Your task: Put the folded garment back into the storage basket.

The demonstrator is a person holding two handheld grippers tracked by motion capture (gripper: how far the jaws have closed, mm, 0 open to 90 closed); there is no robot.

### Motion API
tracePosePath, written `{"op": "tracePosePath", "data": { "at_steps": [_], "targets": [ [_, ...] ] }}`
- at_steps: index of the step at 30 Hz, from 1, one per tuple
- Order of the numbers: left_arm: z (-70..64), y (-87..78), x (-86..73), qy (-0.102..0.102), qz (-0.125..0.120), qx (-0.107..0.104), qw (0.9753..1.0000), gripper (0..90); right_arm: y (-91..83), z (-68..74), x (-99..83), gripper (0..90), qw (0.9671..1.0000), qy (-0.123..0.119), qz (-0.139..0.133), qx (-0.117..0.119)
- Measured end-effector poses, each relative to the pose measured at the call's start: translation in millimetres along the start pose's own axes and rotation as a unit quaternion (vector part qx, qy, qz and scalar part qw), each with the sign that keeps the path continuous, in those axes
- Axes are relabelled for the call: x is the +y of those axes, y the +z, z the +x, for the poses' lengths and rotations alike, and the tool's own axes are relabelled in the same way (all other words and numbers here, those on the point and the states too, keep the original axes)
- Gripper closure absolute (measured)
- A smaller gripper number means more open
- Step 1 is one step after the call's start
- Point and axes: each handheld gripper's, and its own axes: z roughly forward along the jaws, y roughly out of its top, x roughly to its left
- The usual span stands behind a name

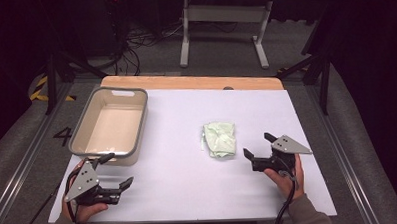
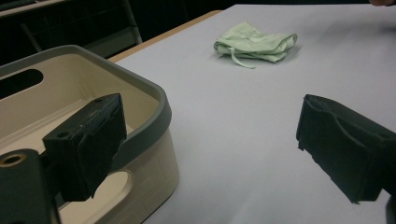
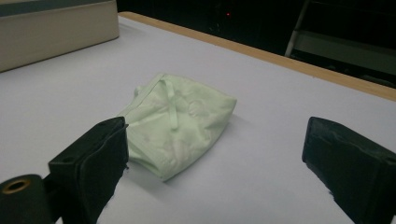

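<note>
pale green crumpled cloth (image 1: 220, 140) lies in a loose bundle on the white-covered counter (image 1: 178, 172), right of centre, a thin drawstring trailing across its folds in the right gripper view (image 3: 175, 126). my right fingers (image 1: 260, 149) hover just beside it, low over the surface, spread wide and holding nothing; through their camera the cloth sits between the two black pads (image 3: 91, 163), nearer the left one, apart from both. my right hand (image 1: 287, 175) grips the handle at the near edge of the counter, a black cable running down past my sleeve. my left fingers (image 1: 114, 171) are also spread wide and empty, poised at the near-left corner of the counter, one pad just beside the near rim of the beige plastic tub with a grey rim (image 1: 110, 126). in the left gripper view that tub (image 2: 140, 135) stands open and empty-looking at the left, its handle slot visible in the far wall, while the cloth (image 2: 254, 44) lies well apart across the sheet. a wooden edge of the counter shows along the far side.
</note>
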Motion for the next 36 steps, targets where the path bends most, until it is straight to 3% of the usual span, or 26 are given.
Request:
{"op": "tracePosePath", "data": {
  "at_steps": [5,9,16,24,28,32,34,35,36],
  "targets": [
    [0.1,0.8,-0.3,0.007,0.005,0.001,1.0,9.0,13.7,-1.6,9.6,6.1,1.0,0.004,0.006,0.006],
    [-0.7,1.5,-1.1,0.001,0.005,-0.006,1.0,9.0,29.5,-2.3,16.6,5.8,0.9998,0.01,0.015,0.007],
    [-1.2,3.4,-1.7,0.011,0.012,-0.012,0.9998,9.0,51.1,2.0,24.8,8.2,0.9998,-0.006,0.015,0.011],
    [-1.7,2.9,-2.3,0.012,0.014,-0.011,0.9998,8.9,83.8,-0.6,26.1,6.4,0.9986,0.01,0.05,0.01],
    [-2.2,4.0,-2.9,0.015,0.017,-0.014,0.9996,8.8,104.3,-5.7,17.1,6.3,0.996,0.04,0.08,0.008],
    [-1.8,4.0,-4.4,0.018,0.021,-0.015,0.9995,8.8,111.3,-6.6,12.7,6.8,0.9941,0.043,0.099,0.007],
    [-2.3,4.0,-4.4,0.017,0.021,-0.017,0.9995,8.8,118.1,-8.8,7.1,9.0,0.9909,0.062,0.119,0.011],
    [-2.3,4.0,-4.4,0.017,0.021,-0.017,0.9995,8.8,118.1,-8.8,7.1,9.0,0.9909,0.062,0.119,0.011],
    [-2.7,4.3,-4.2,0.015,0.021,-0.018,0.9995,8.8,122.1,-8.9,3.5,9.3,0.988,0.07,0.136,0.016]
  ]
}}
